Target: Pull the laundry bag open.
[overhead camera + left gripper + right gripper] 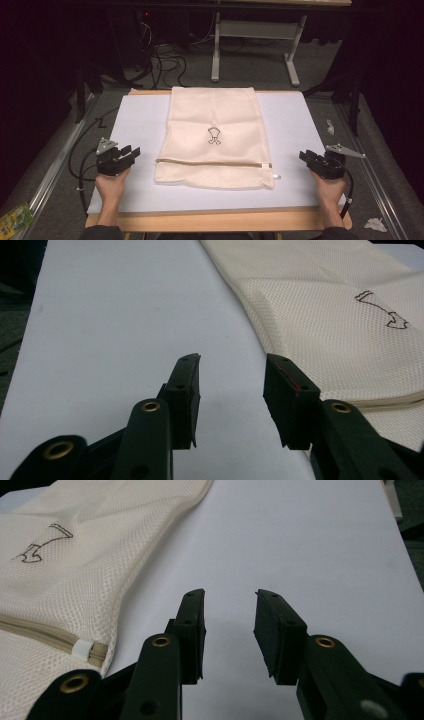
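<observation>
A: High view: mesh laundry bag point(215, 135) lies flat mid-desk, top hem at the far edge, zipper point(212, 162) running across near its bottom end. Left claw point(129, 154) and right claw point(306, 156) sit off either side near the desk's point(300, 125) front corners, touching nothing.
B: Progress?
A: Looks like nothing started. Zip appears closed, bag flat, probably empty; can't see inside.
B: Left gripper view?
A: Left claw point(231, 390) spread, nothing between the jaws, bag's point(340, 330) edge just beside one jaw.
B: Right gripper view?
A: Right claw point(229, 630) also spread and empty. White zipper pull point(82, 649) at the bag's point(65, 580) near corner. My read: all handling still ahead.
</observation>
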Action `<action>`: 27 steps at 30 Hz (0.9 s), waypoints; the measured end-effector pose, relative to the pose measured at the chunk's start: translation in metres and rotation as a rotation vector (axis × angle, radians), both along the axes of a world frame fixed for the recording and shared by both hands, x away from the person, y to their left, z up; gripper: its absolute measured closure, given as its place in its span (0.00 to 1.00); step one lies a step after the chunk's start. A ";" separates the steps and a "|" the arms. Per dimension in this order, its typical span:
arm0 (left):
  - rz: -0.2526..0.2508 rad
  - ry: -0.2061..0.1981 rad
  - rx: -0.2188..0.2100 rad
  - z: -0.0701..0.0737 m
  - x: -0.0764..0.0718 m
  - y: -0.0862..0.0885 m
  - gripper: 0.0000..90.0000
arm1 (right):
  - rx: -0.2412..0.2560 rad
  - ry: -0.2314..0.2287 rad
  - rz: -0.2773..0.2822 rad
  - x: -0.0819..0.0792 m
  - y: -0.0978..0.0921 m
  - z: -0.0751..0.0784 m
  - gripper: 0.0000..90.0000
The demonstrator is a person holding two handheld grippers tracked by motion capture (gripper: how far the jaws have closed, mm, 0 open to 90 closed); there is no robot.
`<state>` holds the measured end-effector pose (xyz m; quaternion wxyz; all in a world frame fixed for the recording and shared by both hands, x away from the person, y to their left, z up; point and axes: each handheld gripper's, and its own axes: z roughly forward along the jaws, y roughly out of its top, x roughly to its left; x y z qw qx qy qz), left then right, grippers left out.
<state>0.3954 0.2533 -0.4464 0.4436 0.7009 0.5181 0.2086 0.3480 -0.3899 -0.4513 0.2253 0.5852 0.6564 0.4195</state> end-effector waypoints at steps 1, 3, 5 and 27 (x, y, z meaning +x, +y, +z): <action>0.002 0.001 0.001 -0.001 0.001 0.000 0.65 | 0.002 0.002 -0.004 0.000 0.001 -0.001 0.73; 0.004 0.006 0.002 -0.003 0.002 0.000 0.65 | 0.005 0.003 -0.006 0.002 0.001 -0.003 0.73; 0.006 0.012 0.003 -0.005 0.003 -0.001 0.64 | 0.006 0.004 -0.007 0.003 0.002 -0.005 0.73; 0.015 0.026 0.047 -0.023 0.019 -0.015 0.63 | -0.057 0.038 -0.013 0.016 0.010 -0.017 0.72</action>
